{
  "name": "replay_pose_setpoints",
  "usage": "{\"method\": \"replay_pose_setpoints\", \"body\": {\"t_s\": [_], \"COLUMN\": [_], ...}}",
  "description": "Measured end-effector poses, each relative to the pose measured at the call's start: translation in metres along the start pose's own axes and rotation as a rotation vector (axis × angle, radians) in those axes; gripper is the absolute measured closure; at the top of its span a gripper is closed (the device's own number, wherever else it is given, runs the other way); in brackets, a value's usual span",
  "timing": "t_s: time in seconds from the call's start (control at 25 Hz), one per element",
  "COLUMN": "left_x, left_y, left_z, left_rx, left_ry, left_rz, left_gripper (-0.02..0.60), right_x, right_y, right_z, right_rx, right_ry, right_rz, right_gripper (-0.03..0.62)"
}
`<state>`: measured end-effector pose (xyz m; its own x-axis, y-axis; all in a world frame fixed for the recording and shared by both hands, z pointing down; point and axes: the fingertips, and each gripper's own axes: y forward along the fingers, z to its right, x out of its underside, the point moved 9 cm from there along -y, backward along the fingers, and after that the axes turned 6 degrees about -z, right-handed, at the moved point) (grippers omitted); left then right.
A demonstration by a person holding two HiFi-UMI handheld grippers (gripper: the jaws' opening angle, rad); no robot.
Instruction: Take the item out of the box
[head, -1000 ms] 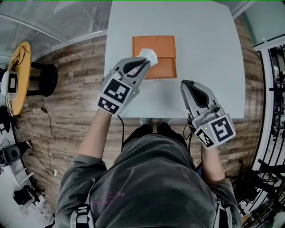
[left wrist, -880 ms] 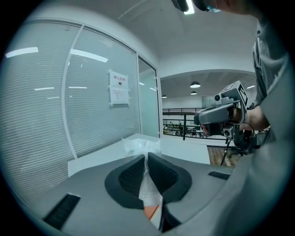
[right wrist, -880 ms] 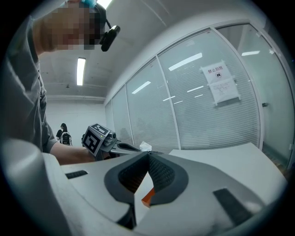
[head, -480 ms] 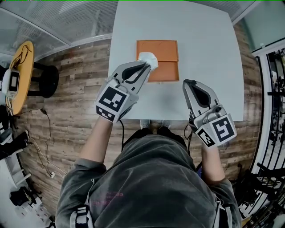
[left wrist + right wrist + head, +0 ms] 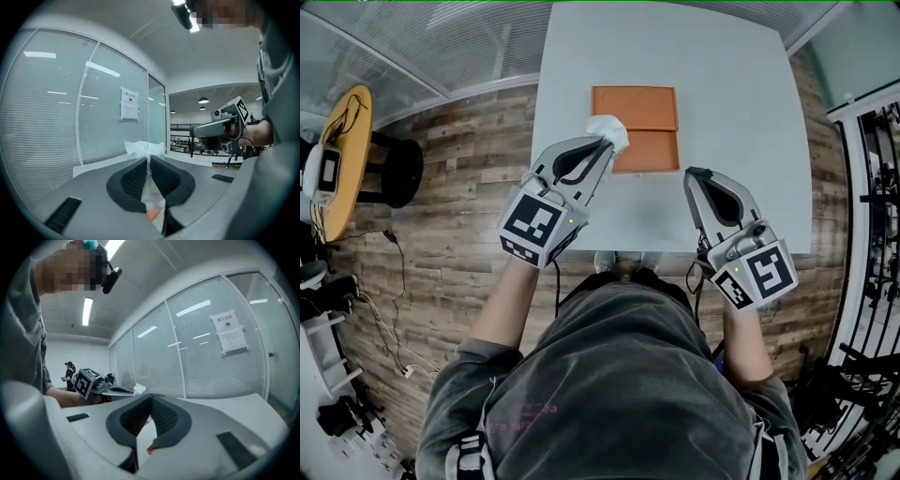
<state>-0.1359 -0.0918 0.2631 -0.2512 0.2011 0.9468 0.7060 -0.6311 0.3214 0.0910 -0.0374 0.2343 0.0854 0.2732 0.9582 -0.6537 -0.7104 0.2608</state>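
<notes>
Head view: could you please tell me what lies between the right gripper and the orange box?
Only bare white table separates the right gripper from the orange box, as the head view shows.

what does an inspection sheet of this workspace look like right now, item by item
surface: white table, bare apart from the box
job's things: orange box lies flat and open, looks empty; white plastic bag is held in the air over the box's near left corner
clutter: nothing seen
grippers: left gripper shut on the bag; right gripper shut, nothing between its jaws, over the table's near edge
cables: loose cables on the floor at left, away from the table
surroundings: wood floor, round yellow side table, black stool, glass partition with blinds, metal rack at right
</notes>
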Motion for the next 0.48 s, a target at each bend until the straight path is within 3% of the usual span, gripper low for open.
{"method": "replay_pose_setpoints", "body": {"t_s": [0.48], "left_x": [0.003], "left_y": [-0.014], "left_z": [0.004], "left_rx": [-0.025], "left_ry": [-0.019], "left_rz": [0.044], "left_gripper": [0.557], "right_x": [-0.005], "right_y": [0.003], "right_z": [-0.007], "right_rx": [0.015], "right_ry": [-0.009], "right_rz": [0.014], "right_gripper": [0.589]}}
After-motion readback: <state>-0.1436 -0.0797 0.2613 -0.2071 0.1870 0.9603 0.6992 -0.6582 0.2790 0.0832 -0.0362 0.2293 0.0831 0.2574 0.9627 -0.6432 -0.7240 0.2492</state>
